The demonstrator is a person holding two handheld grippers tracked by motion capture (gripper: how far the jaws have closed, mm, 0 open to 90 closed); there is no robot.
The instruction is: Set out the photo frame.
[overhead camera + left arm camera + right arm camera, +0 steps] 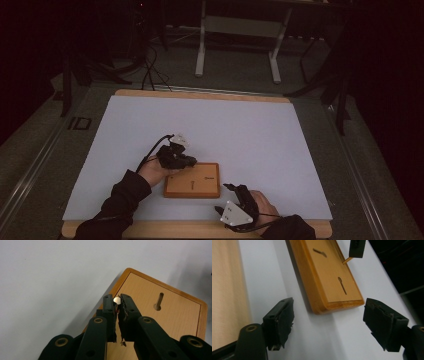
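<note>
Right gripper (226,198), nearest the camera, fingers spread wide and empty beside the wooden board (192,180) on the white surface (210,125); left gripper (186,161) fingers pinched onto a small wooden peg (117,300) over the board's edge.

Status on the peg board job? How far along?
Done: nothing seated that I can see; both keyhole slots in the wooden board look empty. In hand: left gripper clamps a small wooden peg over the board edge. Left: seating it. Right gripper is open, holding nothing.
</note>
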